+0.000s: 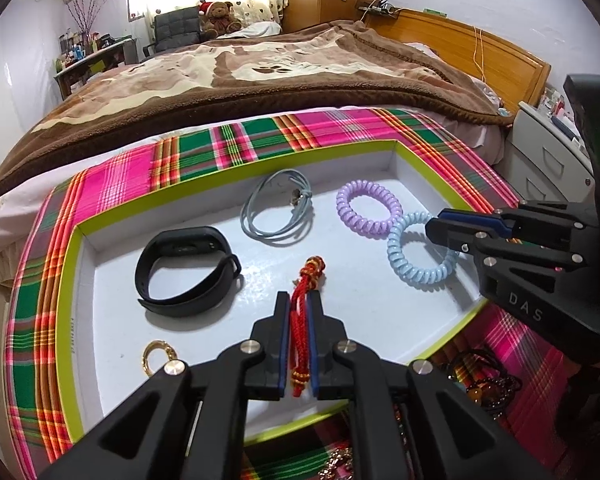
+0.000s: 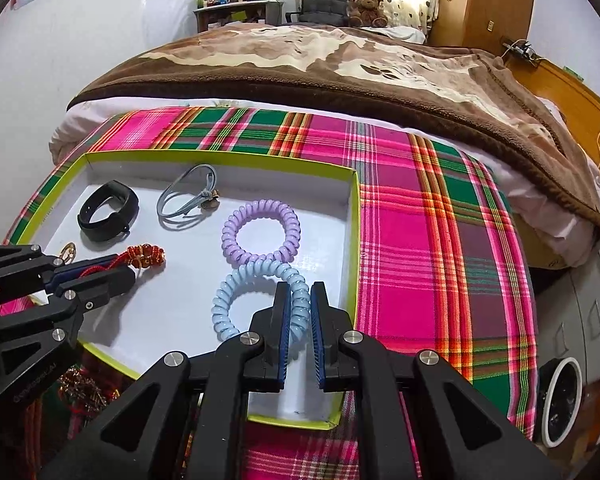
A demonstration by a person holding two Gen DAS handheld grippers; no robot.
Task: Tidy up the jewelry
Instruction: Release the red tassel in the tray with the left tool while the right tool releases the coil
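Red braided cord bracelet (image 1: pixel 303 320) lies between the left gripper (image 1: pixel 299 312) jaws, barely parted, near in the white tray (image 1: pixel 380 340). Right gripper (image 2: pixel 299 312) jaws clamp the blue coil band (image 2: pixel 260 292), touching the purple coil band (image 2: pixel 260 232).

The left claw (image 1: pixel 299 308) points steeply down and forward, its two black fingers with blue pads standing close together and nearly parallel, with a slight gap at each pad, so they seem not to be pressing, though the view along the fingers leaves that unsure. The right claw (image 2: pixel 299 300) is pitched down at much the same angle, its pads drawn in tight with only a narrow space between them. In the left wrist view the right claw (image 1: pixel 434 224) reaches in from the right edge with its tips nearly together.
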